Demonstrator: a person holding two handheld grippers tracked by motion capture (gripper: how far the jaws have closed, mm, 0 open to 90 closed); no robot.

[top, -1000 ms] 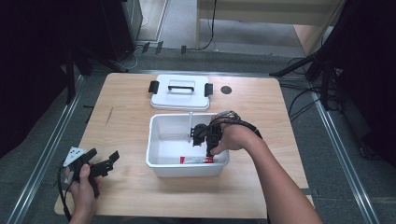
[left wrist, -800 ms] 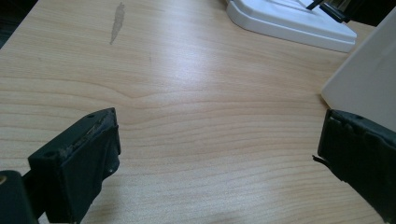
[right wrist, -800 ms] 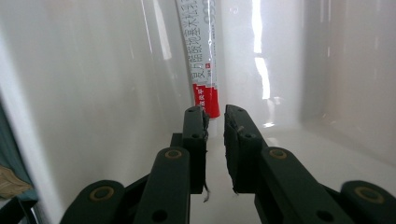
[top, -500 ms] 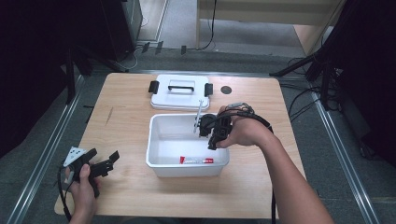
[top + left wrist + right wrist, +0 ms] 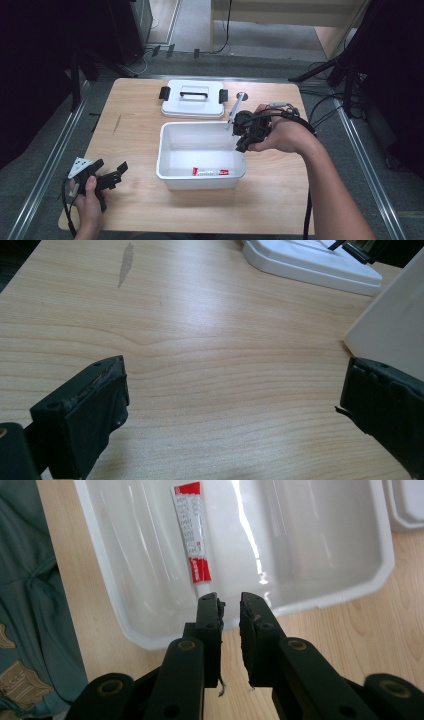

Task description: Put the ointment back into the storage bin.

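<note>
Behind right gripper, bin rim hidden

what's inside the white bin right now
Inside the white bin, a red-and-white tube lies flat on the floor. In the high view the near wall hides part of that floor.

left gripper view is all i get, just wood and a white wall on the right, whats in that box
observer: A red and white tube lies flat on the floor of the box.
operator: wheres the other tool
observer: The right tool hovers over the box's right rim, jaws nearly shut with nothing between them.
operator: and the lid, i only see a corner
observer: The lid lies flat on the table behind the box, handle up, a black clip at each end.
</note>
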